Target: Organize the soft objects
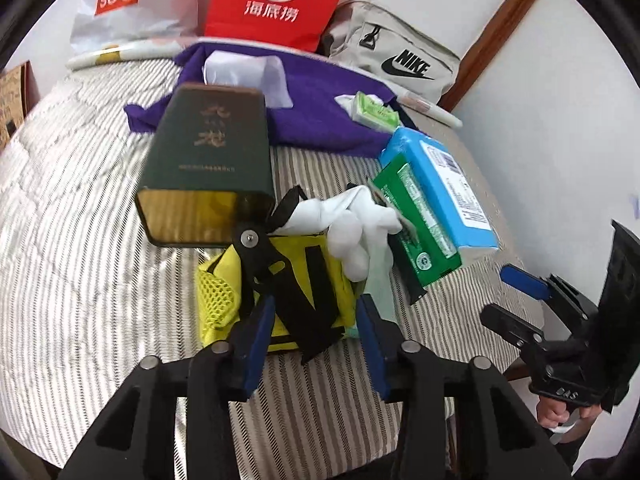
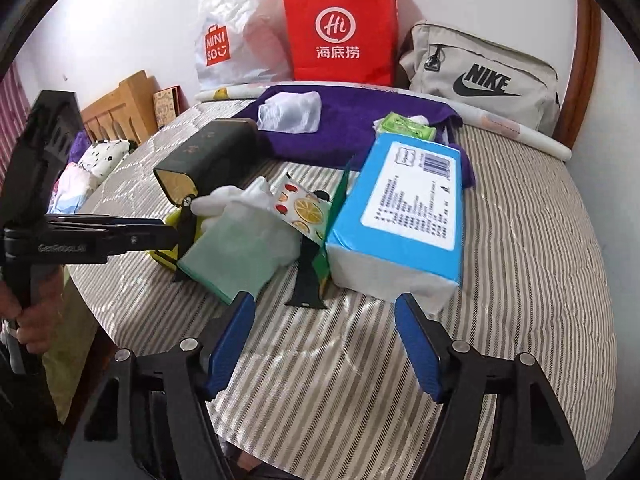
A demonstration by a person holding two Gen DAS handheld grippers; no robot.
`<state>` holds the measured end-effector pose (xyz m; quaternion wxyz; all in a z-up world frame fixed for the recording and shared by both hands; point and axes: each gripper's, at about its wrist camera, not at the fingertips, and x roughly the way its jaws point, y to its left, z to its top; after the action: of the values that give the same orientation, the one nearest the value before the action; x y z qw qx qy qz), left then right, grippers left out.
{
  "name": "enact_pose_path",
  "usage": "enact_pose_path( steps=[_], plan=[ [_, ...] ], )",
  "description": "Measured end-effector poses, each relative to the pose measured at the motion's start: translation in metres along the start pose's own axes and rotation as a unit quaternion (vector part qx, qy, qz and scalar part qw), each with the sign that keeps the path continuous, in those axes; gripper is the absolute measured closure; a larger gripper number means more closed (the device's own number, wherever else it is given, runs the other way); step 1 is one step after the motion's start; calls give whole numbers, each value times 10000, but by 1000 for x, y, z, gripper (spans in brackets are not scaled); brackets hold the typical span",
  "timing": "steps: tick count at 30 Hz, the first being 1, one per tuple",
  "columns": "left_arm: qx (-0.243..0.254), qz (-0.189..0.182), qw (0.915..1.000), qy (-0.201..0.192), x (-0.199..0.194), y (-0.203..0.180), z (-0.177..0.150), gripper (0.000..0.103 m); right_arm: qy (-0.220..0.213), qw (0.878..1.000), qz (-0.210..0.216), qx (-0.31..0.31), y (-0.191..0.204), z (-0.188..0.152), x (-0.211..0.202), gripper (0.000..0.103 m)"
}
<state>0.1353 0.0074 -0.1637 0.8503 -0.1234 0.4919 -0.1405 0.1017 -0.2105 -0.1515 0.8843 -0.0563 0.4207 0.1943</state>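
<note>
A yellow pouch with black straps (image 1: 280, 292) lies on the striped bed cover (image 1: 100, 240), under white gloves (image 1: 352, 224) and a mint cloth (image 2: 236, 256). My left gripper (image 1: 314, 340) reaches down over the pouch's near end, and its blue fingers (image 1: 256, 340) stand apart on either side of it. I cannot tell if the pads touch it. My right gripper (image 2: 324, 344) is open over bare cover, just short of the mint cloth and a blue tissue pack (image 2: 400, 220). It holds nothing.
A dark green tin (image 1: 208, 160) lies left of the pile, a green pack (image 1: 416, 224) to its right. Behind are a purple towel (image 2: 340, 120) with a white net cloth (image 2: 290, 112), a red paper bag (image 2: 340, 28), a Miniso bag (image 2: 236, 40) and a Nike bag (image 2: 480, 76).
</note>
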Motion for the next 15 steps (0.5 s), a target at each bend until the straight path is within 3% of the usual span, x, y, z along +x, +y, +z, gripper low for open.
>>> enact_pose_path(
  steps=[7,11,15],
  plan=[
    [-280,442,9984,235,18,8,2,69,-2,9999,50,138,-14,-7,1,31],
    [-157,752,9965,328,33,-1,6,67,7,9998,104,177,-16,-7,6,31],
    [-142,829,9962,225,36,-2,8,69,31,9997,140,186,-17,-8,9,31]
  ],
)
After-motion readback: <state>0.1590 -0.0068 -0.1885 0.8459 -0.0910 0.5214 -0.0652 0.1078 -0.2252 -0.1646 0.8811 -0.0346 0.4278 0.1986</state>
